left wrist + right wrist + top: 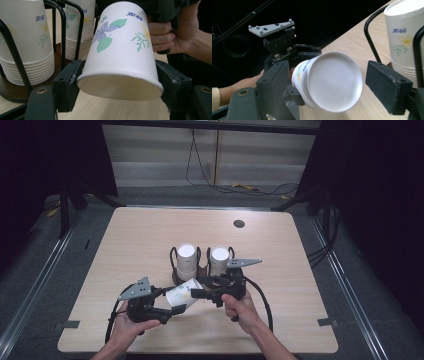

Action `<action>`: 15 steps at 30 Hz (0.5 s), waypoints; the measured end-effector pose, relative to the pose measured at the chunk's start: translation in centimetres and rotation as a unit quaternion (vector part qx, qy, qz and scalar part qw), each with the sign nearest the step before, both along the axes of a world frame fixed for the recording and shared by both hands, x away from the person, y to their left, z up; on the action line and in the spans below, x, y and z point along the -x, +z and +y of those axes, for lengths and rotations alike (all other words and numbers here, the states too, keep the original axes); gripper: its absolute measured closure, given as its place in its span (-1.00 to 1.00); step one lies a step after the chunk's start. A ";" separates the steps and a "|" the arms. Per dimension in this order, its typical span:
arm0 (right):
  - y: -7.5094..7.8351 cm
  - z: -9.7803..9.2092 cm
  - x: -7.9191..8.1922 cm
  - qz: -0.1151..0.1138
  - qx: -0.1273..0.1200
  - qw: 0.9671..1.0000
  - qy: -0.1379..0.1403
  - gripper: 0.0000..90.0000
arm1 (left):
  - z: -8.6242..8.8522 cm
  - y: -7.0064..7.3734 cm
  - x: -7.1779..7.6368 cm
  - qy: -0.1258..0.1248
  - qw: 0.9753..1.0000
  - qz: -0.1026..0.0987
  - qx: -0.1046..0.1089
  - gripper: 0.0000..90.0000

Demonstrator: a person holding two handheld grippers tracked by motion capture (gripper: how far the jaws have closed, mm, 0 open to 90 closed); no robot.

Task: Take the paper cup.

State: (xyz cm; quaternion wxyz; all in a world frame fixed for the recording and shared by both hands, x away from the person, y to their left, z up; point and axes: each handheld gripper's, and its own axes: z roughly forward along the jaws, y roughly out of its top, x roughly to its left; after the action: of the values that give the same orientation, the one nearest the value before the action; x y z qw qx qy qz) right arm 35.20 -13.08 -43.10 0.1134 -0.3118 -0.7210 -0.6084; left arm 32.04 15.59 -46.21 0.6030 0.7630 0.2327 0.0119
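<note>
While the left gripper (117,82) clamps it, the paper cup (121,55) lies tilted, base toward the right gripper (337,87).

Even overhead light on the table (150,235), dark surroundings, soft blur in close foreground.

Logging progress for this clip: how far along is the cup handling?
Done: the left gripper is shut on one floral white paper cup, held clear of the two stacks in the black wire holder. In hand: right gripper straddles its base, open. Left: the handover.
</note>
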 end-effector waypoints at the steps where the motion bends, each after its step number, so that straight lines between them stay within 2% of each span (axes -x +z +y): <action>1: 0.1 -0.1 0.0 -0.001 0.002 1.000 -0.001 -0.57 | 0.0 0.0 0.0 0.000 1.000 0.003 -0.005 -0.40; 3: 0.2 -0.4 0.1 -0.004 0.008 1.000 -0.004 -0.57 | 0.1 0.1 -0.2 -0.005 1.000 0.009 -0.018 -0.40; 9: 0.5 -1.3 0.2 -0.015 0.016 1.000 -0.013 -0.57 | 0.3 0.5 -0.3 -0.003 0.999 0.012 -0.033 -0.39; 14: 0.7 -1.8 0.4 -0.024 0.038 0.999 -0.019 -0.57 | 0.6 0.9 -0.6 0.004 0.999 0.019 -0.045 -0.39; 15: 0.7 -1.9 0.5 -0.024 0.040 0.999 -0.019 -0.57 | 0.7 0.9 -0.7 0.004 0.998 0.018 -0.054 -0.39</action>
State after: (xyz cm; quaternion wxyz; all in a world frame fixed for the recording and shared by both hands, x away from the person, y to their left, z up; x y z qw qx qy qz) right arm 34.69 -15.02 -42.45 0.0716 -0.3151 -0.7413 -0.5883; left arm 32.74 16.33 -45.26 0.5565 0.7936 0.2455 0.0137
